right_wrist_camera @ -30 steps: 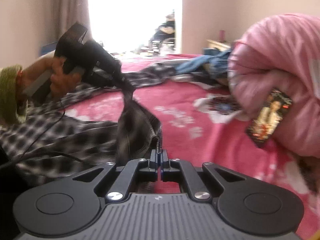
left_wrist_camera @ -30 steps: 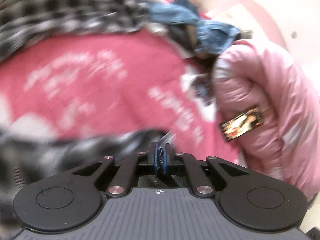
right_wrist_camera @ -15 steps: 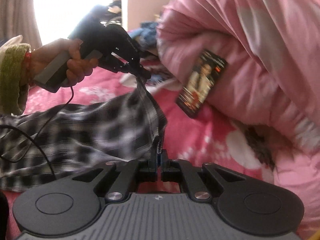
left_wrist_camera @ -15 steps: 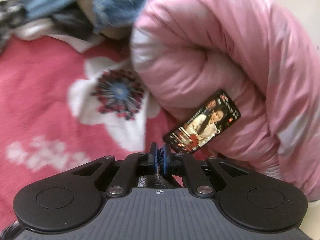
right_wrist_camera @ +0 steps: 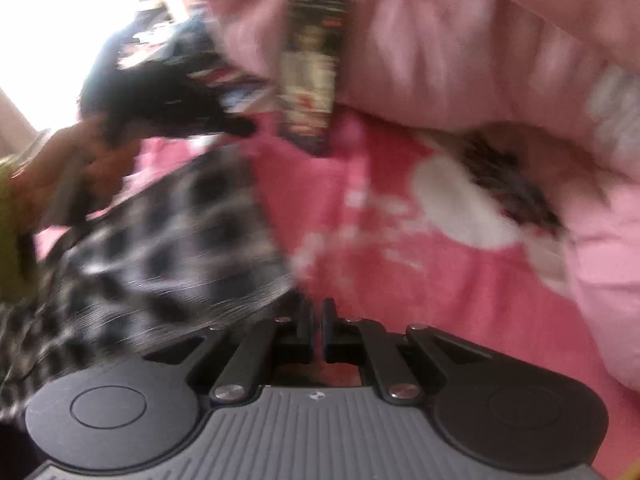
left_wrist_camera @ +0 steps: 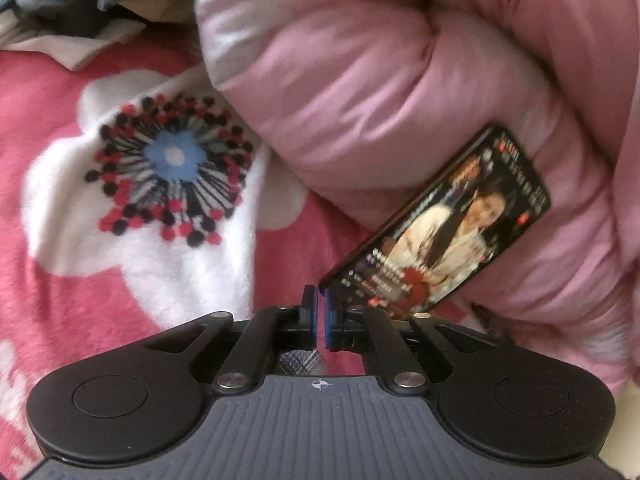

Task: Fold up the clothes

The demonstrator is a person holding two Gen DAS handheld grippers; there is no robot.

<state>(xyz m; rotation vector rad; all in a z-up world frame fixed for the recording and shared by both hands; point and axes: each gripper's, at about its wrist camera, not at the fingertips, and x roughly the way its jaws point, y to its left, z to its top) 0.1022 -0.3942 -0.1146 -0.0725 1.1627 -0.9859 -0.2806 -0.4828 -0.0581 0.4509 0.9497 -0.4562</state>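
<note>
The right gripper [right_wrist_camera: 316, 330] is pointing down at the red floral blanket [right_wrist_camera: 360, 208], its jaws opening with no cloth visible between them. The checked shirt [right_wrist_camera: 168, 240] is lying just left. A hand [right_wrist_camera: 60, 176] is gripping the left gripper [right_wrist_camera: 240, 126] beside a phone [right_wrist_camera: 312, 68] leaning on the pink quilt [right_wrist_camera: 460, 40].

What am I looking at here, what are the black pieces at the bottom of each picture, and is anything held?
A person holds a two-finger gripper in each hand, and each picture comes from a camera on one gripper, looking along its fingers. The black pieces are the grippers themselves. The left gripper is shut; a scrap of the checked shirt shows behind its jaws, and in the blurred right view the shirt seems to hang from it. The right gripper is opening its jaws, with nothing visible between them. Underneath is a red flowered bedspread with a pink quilt and a lit phone leaning on it.
</note>
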